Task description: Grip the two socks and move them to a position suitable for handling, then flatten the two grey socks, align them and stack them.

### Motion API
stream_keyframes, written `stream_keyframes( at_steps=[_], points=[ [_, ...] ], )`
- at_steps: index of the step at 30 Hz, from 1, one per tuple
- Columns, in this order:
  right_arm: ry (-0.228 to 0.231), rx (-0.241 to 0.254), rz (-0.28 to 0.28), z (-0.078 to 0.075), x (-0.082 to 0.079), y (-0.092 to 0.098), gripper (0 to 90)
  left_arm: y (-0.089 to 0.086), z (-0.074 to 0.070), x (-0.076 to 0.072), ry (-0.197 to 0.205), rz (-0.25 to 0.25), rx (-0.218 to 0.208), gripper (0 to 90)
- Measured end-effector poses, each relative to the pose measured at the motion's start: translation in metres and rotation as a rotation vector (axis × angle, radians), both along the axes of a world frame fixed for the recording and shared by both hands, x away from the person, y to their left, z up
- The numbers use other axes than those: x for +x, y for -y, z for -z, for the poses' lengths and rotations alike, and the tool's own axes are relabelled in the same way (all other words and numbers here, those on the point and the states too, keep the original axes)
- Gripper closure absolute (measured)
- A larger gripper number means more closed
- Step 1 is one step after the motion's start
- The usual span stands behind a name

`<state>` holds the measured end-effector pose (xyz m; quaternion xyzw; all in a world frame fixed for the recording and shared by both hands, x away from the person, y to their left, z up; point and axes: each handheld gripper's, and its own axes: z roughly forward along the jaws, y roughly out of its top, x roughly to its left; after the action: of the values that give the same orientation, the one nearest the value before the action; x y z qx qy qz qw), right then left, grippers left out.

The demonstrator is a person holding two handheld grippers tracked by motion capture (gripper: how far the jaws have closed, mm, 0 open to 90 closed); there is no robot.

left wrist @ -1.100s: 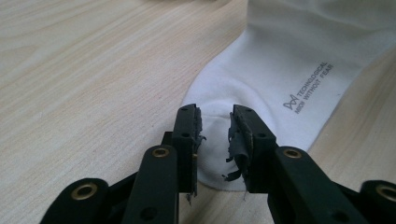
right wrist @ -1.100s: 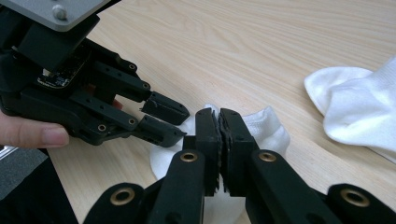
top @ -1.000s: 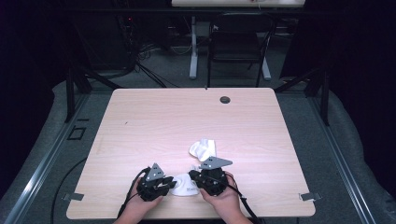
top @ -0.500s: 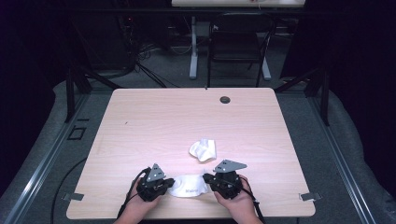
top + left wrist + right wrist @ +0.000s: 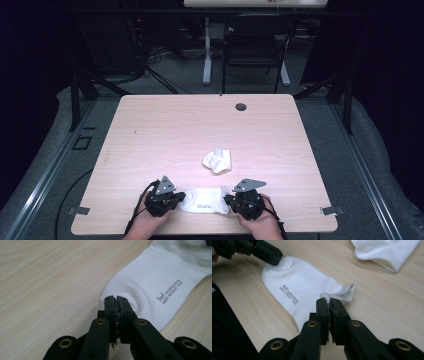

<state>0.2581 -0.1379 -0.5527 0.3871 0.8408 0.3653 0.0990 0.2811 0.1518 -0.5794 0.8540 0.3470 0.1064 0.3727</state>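
A white sock point(image 5: 204, 201) with small grey lettering lies flat near the table's front edge, stretched between both grippers. My left gripper point(image 5: 176, 199) is shut on the sock's point(image 5: 155, 282) left end; the jaws pinch its edge in the left gripper view point(image 5: 116, 299). On the sock's point(image 5: 304, 293) right end my right gripper point(image 5: 229, 200) is shut, pinching a fold of cloth point(image 5: 328, 300). The left gripper point(image 5: 272, 258) also shows at the top left of the right gripper view. A second white sock point(image 5: 218, 160) lies crumpled farther in, near the table's middle, and its edge point(image 5: 384, 251) appears in the right gripper view.
The light wooden table point(image 5: 175, 130) has a round cable hole point(image 5: 241, 106) at its far edge. A dark chair point(image 5: 255, 50) and a desk leg point(image 5: 207, 50) stand on the floor beyond the table. Metal rails point(image 5: 45, 175) run along both sides.
My right gripper moved down and right from the crumpled sock to the near sock's right end and shut on it. The near sock is now pulled flat between both grippers.
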Motion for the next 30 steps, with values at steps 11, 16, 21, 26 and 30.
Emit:
stream_keyframes(
  at_steps=[11,16,21,26,30],
  points=[
    [-0.059,0.041,0.088,0.004,-0.001,0.019,77.3,-0.001,0.0,-0.001,-0.003,-0.002,-0.003,87.6],
    [-0.01,0.057,0.114,-0.004,0.0,0.022,73.7,-0.002,0.0,-0.001,-0.009,-0.009,-0.016,86.4],
    [0.017,0.059,0.107,-0.009,0.006,0.018,73.2,-0.002,0.0,0.0,-0.01,-0.007,-0.017,85.4],
    [0.038,0.067,0.103,-0.015,0.018,0.009,70.7,-0.007,-0.005,0.003,0.01,-0.005,-0.058,78.7],
    [0.056,0.044,0.09,-0.02,0.036,-0.002,70.4,-0.013,-0.009,0.004,0.017,-0.023,-0.092,71.7]
  ],
)
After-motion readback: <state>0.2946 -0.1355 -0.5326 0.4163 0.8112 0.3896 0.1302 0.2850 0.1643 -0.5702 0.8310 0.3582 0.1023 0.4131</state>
